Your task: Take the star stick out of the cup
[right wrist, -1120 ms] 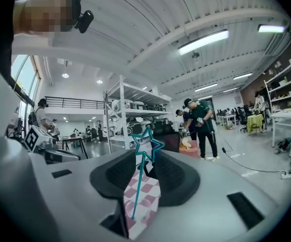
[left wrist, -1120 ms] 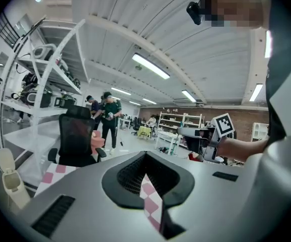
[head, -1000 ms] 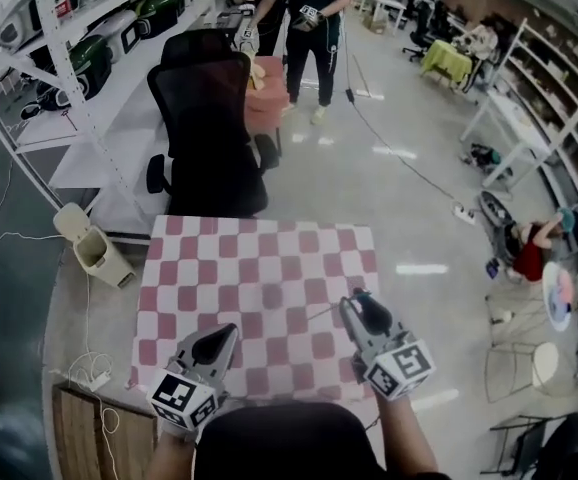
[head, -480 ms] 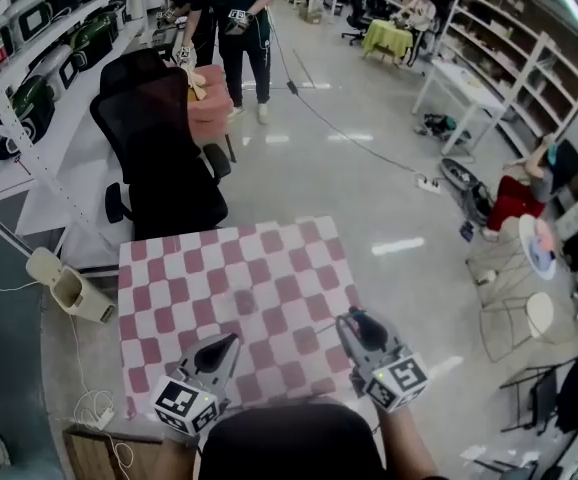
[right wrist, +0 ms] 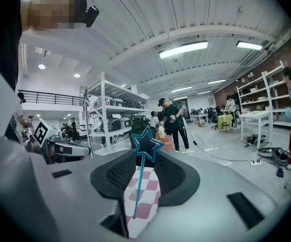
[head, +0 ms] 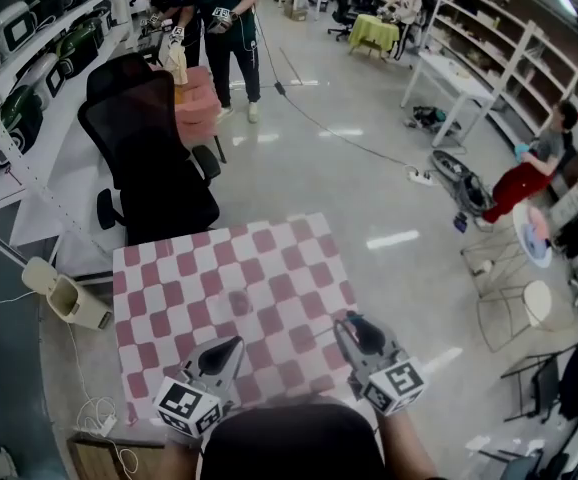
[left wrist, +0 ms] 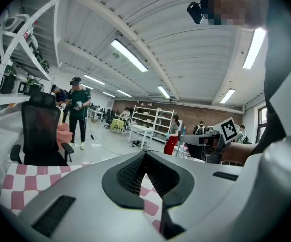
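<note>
My right gripper [head: 348, 321] hovers over the near right part of the pink-and-white checked table [head: 169, 268]. In the right gripper view it [right wrist: 144, 158] is shut on the star stick [right wrist: 145, 142], a thin teal stick topped with a dark star outlined in teal, standing upright between the jaws. A faint clear shape [head: 239, 303] on the cloth ahead of the grippers looks like the cup; nothing shows inside it. My left gripper [head: 233, 347] hangs over the near left of the table, and in its own view it [left wrist: 145, 158] is shut on nothing.
A black office chair [head: 149, 158] stands against the table's far edge. A beige bin [head: 64, 293] sits on the floor at the left, beside white shelving [head: 29, 78]. People [head: 219, 18] stand at the back. Stools [head: 524, 303] are at the right.
The head view has swung, so the table sits further left and smaller in the frame. Both grippers keep their places over the near edge, with the star stick still in the right one.
</note>
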Demonstrator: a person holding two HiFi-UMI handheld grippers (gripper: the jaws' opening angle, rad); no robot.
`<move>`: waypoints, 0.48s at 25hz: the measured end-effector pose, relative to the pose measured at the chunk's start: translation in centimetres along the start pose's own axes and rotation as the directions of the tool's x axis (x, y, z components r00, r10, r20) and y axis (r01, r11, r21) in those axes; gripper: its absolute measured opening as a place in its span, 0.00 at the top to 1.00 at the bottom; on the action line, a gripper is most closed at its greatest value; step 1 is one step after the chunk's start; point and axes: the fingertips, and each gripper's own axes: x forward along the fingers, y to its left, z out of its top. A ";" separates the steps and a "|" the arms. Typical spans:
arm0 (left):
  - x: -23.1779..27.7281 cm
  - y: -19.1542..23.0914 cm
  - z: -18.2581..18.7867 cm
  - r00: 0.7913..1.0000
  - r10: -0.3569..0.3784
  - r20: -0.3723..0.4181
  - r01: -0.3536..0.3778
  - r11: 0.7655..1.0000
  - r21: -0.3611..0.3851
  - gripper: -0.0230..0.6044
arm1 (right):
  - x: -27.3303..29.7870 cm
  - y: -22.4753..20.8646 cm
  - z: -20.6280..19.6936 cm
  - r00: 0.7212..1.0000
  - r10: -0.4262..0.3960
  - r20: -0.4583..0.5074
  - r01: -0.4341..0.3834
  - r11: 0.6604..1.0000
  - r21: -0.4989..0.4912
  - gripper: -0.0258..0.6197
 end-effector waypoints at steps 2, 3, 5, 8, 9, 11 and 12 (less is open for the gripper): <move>0.0 0.0 0.1 1.000 -0.001 0.000 0.001 1.000 0.001 0.90 | 0.1 0.1 0.0 1.000 -0.009 -0.005 0.009 1.000 -0.008 0.77; 0.0 -0.1 0.1 1.000 -0.001 -0.001 0.001 1.000 0.002 0.90 | 0.1 0.2 0.0 1.000 -0.010 -0.010 0.009 1.000 -0.012 0.77; 0.0 0.0 0.1 1.000 -0.001 -0.002 0.001 1.000 0.004 0.90 | 0.2 0.4 -0.1 1.000 -0.004 -0.013 0.004 1.000 -0.011 0.77; -0.1 0.1 0.0 1.000 0.003 -0.003 -0.003 1.000 0.002 0.90 | 0.5 0.5 0.1 1.000 -0.001 -0.001 0.001 1.000 -0.007 0.77; -0.2 0.2 0.0 1.000 0.005 -0.003 -0.005 1.000 0.001 0.90 | 0.5 0.5 0.2 1.000 0.000 0.002 0.000 1.000 -0.003 0.77; -0.2 0.4 0.1 1.000 0.007 -0.002 -0.007 1.000 -0.001 0.90 | 0.7 0.5 0.3 1.000 0.001 0.003 -0.001 1.000 0.005 0.77; -0.2 0.5 0.1 1.000 0.009 -0.001 -0.009 1.000 -0.001 0.90 | 0.8 0.5 0.2 1.000 0.002 0.003 -0.002 1.000 0.007 0.77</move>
